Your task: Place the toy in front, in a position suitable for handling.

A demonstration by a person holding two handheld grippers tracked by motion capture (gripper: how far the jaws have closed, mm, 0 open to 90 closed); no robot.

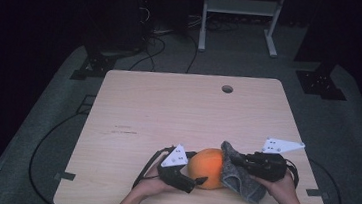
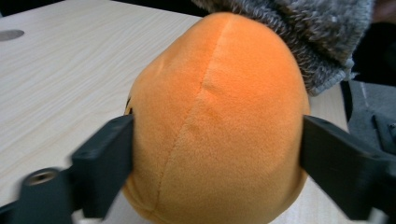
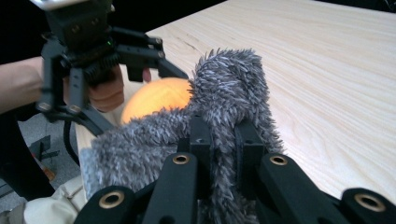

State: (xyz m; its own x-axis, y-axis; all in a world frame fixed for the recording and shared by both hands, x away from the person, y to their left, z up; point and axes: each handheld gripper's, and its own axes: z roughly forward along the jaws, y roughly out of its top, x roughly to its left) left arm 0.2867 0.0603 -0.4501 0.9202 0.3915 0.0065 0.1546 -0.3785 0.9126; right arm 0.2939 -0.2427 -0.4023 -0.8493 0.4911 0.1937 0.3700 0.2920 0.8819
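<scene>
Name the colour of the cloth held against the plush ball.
Grey, fuzzy cloth; clearest in the right gripper view.

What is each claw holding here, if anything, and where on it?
The right claw is shut on a fold of the grey fuzzy cloth. The left claw straddles the orange plush ball at its widest sides, touching it; a firm hold cannot be told.

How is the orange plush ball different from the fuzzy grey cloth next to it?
The orange plush ball is round, smooth and short-napped; the grey cloth is limp, shaggy and folded. The ball sits between the left gripper jaws, both touching its sides; the cloth is pinched in the right gripper. Both are soft fabric and touch each other.
</scene>
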